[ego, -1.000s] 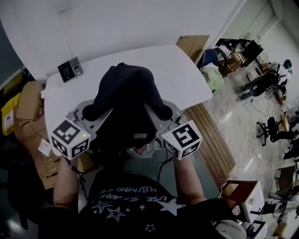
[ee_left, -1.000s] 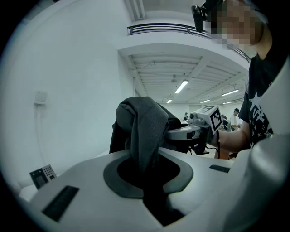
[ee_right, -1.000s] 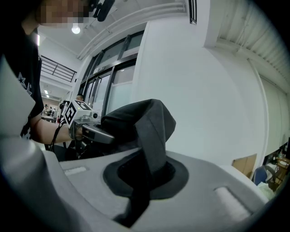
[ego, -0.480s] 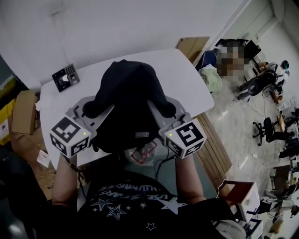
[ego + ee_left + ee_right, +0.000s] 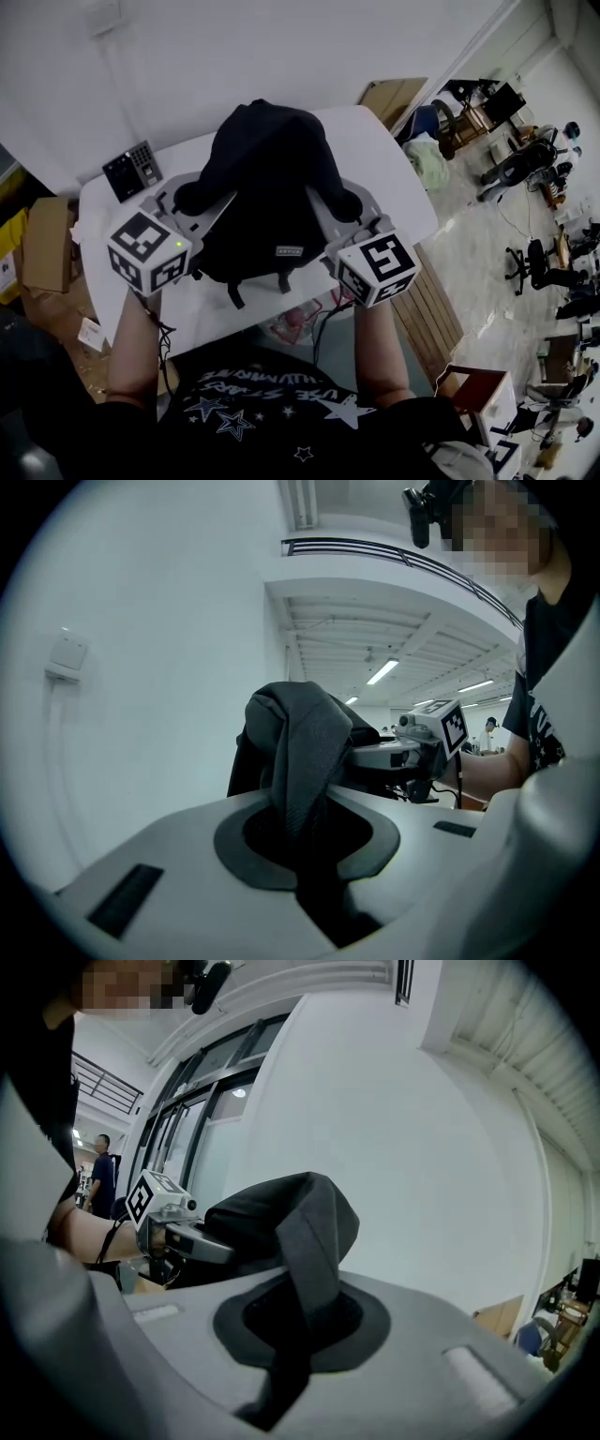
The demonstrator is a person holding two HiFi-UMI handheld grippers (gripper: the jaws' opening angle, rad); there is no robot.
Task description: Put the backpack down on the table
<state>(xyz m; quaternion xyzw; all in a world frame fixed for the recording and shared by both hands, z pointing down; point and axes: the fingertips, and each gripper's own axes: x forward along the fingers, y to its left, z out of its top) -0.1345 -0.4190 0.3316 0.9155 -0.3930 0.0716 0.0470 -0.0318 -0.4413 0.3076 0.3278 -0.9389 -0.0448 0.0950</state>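
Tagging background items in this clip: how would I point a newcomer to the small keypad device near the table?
In the head view, find the white round-cornered table beneath the black fabric backpack. At its far left corner is a small dark flat keypad device. Unlike the soft backpack and the brown cardboard boxes nearby, it shows a grid of pale keys.

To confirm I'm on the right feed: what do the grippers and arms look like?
The left gripper and right gripper are pale grey, each with a black-and-white marker cube. Black cables trail below. Dark T-shirt, white stars.
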